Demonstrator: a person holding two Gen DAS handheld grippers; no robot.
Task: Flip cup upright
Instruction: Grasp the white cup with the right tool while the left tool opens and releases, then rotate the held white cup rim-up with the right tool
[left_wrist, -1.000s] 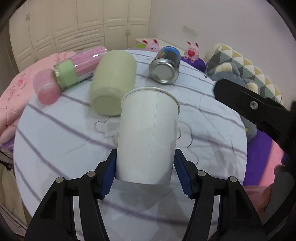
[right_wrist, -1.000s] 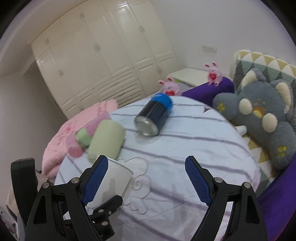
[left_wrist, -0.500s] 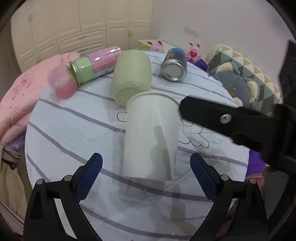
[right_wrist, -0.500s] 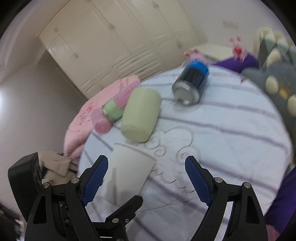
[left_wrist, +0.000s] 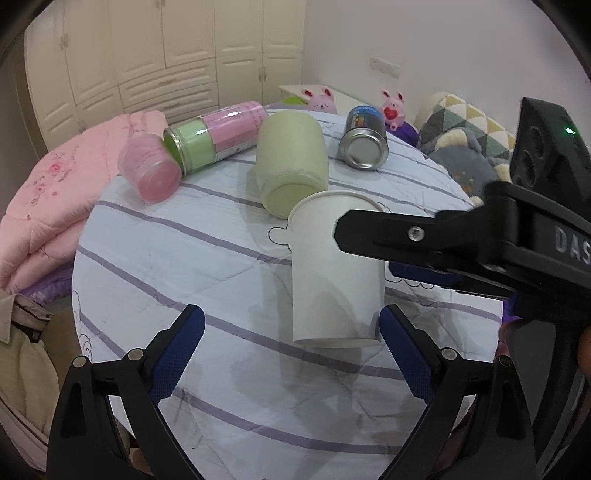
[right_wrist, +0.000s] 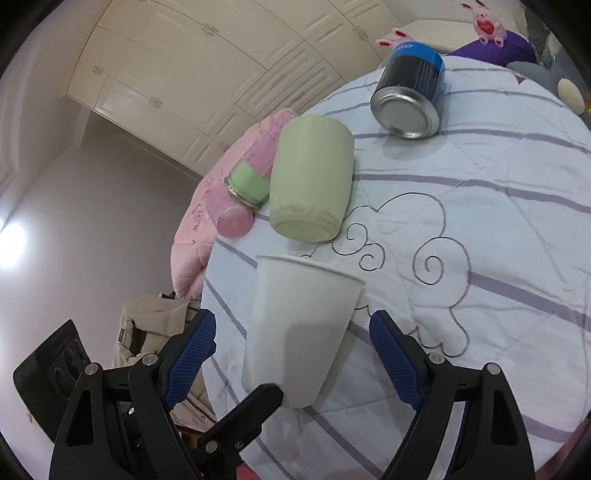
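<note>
Green cup (right_wrist: 310, 184) crowds behind; sides free

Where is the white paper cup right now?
The paper cup stands upright on the striped tablecloth, just in front of the lying green cup, between both open tools.

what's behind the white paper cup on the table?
Directly behind the white paper cup lies a pale green cup on its side, base toward the cameras. Farther back: a pink-and-green bottle and a blue-topped tin can, also lying down. Their far ends are hidden.

Striped bed (left_wrist: 221, 266) — white cup (left_wrist: 332, 273), green cup (left_wrist: 291, 162); can (left_wrist: 364, 142)
</note>
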